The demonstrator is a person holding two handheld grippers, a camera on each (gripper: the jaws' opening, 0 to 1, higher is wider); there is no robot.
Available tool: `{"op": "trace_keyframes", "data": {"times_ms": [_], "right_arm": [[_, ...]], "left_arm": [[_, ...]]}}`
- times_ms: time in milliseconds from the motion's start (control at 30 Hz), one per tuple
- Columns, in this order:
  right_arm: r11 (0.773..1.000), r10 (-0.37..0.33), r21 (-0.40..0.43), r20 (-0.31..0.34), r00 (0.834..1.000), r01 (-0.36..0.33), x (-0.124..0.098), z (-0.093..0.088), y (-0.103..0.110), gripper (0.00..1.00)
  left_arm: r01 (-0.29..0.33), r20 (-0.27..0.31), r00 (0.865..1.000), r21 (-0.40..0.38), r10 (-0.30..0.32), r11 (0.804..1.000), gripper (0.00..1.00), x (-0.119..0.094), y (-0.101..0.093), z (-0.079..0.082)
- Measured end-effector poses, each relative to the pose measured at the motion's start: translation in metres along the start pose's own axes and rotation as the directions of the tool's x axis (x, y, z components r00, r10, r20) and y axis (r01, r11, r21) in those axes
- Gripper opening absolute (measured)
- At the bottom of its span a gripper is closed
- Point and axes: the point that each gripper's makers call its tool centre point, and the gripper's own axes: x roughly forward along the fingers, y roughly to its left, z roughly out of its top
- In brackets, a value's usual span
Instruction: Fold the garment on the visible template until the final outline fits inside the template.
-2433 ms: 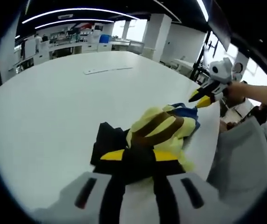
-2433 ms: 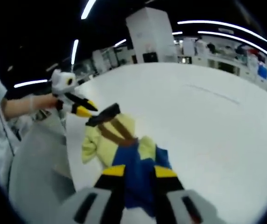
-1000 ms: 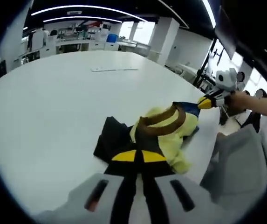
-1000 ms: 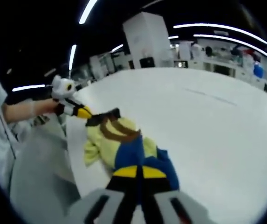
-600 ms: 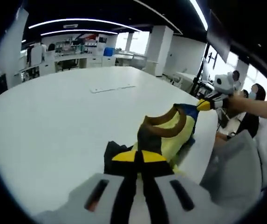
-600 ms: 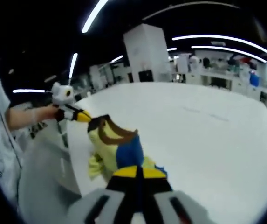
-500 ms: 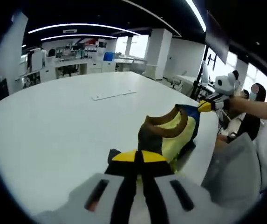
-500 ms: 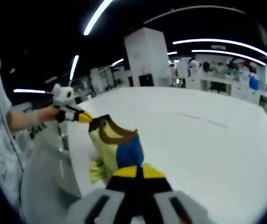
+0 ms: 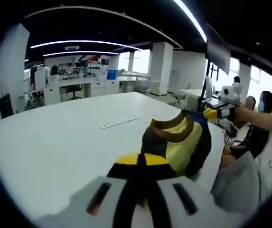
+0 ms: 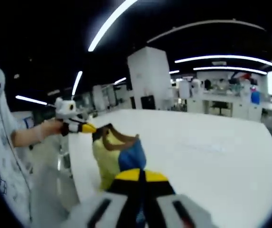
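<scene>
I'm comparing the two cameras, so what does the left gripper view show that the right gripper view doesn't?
Left gripper view alone: a flat white strip lying on the table, and seated people at right. Right gripper view alone: the person's sleeve at left. Both: the lifted garment, the white table, and both tongs, left and right, shut on the garment.

No text, label, brand, number or sign can be read on anything shown in either gripper view.

Garment point(image 9: 176, 142) held up between two grippers, above table point(image 9: 55, 142) edge.
Left gripper point(image 9: 143, 161) clamped at one end, right gripper point(image 9: 211, 113) at other; flat strip point(image 9: 119, 122) farther back on table.
</scene>
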Motion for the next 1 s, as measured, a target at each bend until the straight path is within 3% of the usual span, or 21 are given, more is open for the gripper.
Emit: {"op": "trace_keyframes", "data": {"times_ms": [233,500,700,1000], "right_arm": [[1.000,-0.003,-0.009,0.069,0.998,0.003,-0.001,0.033,-0.007,0.00],[1.000,-0.016,0.011,0.145,0.989,0.014,0.007,0.066,-0.029,0.00],[0.999,-0.043,0.014,0.125,0.991,0.041,0.030,0.064,-0.055,0.00],[0.997,-0.067,0.036,0.027,0.997,0.066,0.071,0.037,-0.101,0.00]], "left_arm": [[-0.023,0.061,0.998,0.038,0.021,0.999,0.00,0.002,0.010,0.033],[-0.057,0.139,0.989,0.016,0.054,0.998,0.00,0.017,0.030,0.067],[-0.076,0.119,0.990,0.003,0.075,0.997,0.00,0.041,0.053,0.062],[-0.097,0.023,0.995,-0.008,0.097,0.995,0.00,0.091,0.085,0.028]]}}
